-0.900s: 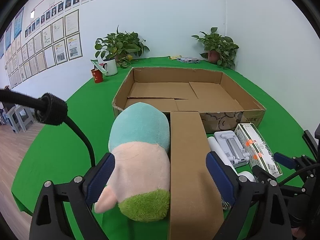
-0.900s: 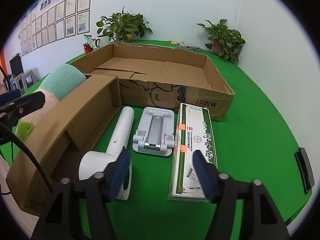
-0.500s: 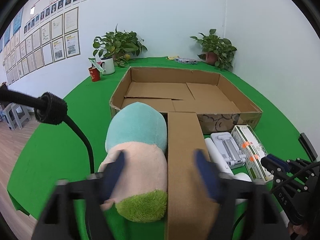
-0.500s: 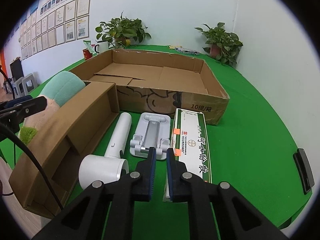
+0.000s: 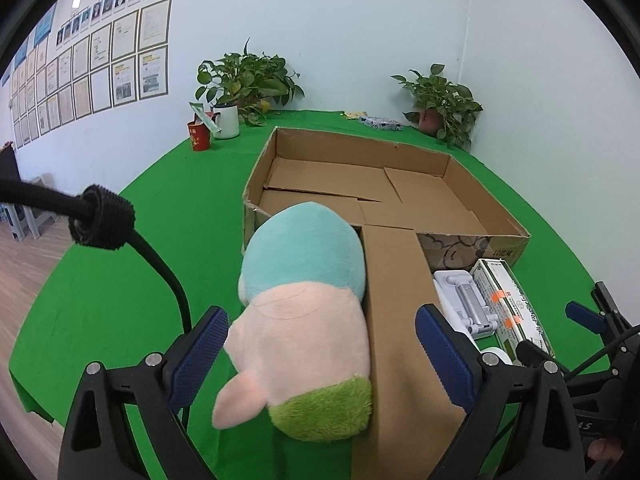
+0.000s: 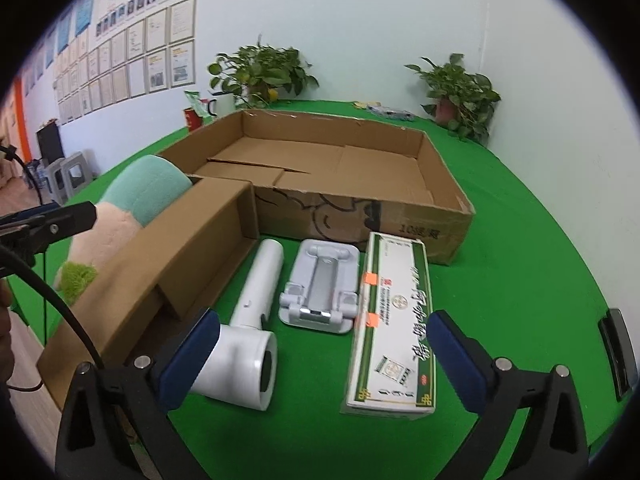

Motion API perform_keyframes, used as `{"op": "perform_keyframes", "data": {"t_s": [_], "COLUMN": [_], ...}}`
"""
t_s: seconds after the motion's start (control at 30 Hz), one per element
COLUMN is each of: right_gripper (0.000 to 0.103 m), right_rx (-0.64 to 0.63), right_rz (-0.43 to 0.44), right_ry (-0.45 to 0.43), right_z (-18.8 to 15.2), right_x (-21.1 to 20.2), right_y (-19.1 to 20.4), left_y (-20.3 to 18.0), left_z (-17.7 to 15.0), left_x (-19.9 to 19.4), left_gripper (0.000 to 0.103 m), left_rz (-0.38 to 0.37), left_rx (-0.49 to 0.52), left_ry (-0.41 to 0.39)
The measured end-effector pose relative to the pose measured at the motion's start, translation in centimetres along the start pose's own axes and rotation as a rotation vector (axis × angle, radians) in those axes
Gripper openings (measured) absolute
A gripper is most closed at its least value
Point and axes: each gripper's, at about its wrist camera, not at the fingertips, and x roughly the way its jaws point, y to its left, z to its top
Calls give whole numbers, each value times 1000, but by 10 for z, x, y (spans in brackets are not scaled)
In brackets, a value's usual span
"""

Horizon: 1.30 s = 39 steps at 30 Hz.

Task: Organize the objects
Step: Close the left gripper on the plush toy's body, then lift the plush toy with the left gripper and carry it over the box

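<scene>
Both claws are released: the left claw (image 5: 322, 354) straddles the plush toy (image 5: 304, 320); the right claw (image 6: 322, 354) hovers, hair dryer (image 6: 250, 336) at its 9 o'clock.

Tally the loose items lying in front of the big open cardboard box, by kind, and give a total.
Teal, pink and green plush toy: 1
Narrow brown cardboard tray: 1
White handheld hair dryer: 1
Grey folding phone stand: 1
Long green-and-white printed carton: 1
Total: 5

plush toy (image 5: 304, 320): teal, pale pink, fuzzy green
table cover (image 6: 520, 248): bright green
hair dryer (image 6: 256, 320): white
long box (image 6: 394, 320): white, dark green border, orange stickers
finger pads (image 6: 188, 364): blue
</scene>
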Motion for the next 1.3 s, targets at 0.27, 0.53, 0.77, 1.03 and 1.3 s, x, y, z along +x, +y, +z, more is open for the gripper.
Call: {"op": "perform_keyframes", "data": {"t_s": [0.27, 0.53, 0.77, 1.03, 1.3], "right_gripper": [103, 103, 103, 103, 103], "right_rx": [37, 27, -63, -199, -147], "right_rz": [218, 367, 371, 453, 638], "right_ry": [-85, -56, -25, 10, 108], "right_z": [22, 40, 53, 77, 88], "right_x": [-18, -16, -9, -8, 12], "right_y": [-3, 22, 59, 101, 122], "left_y": [35, 40, 49, 79, 111], "left_z": [-10, -22, -27, -31, -51], "left_x": [25, 51, 43, 2, -20], "left_gripper": [95, 80, 64, 61, 61], "left_rz": [-55, -123, -173, -137, -121], "left_rx": [-71, -57, -88, -118, -185], "left_ry": [97, 122, 116, 85, 92]}}
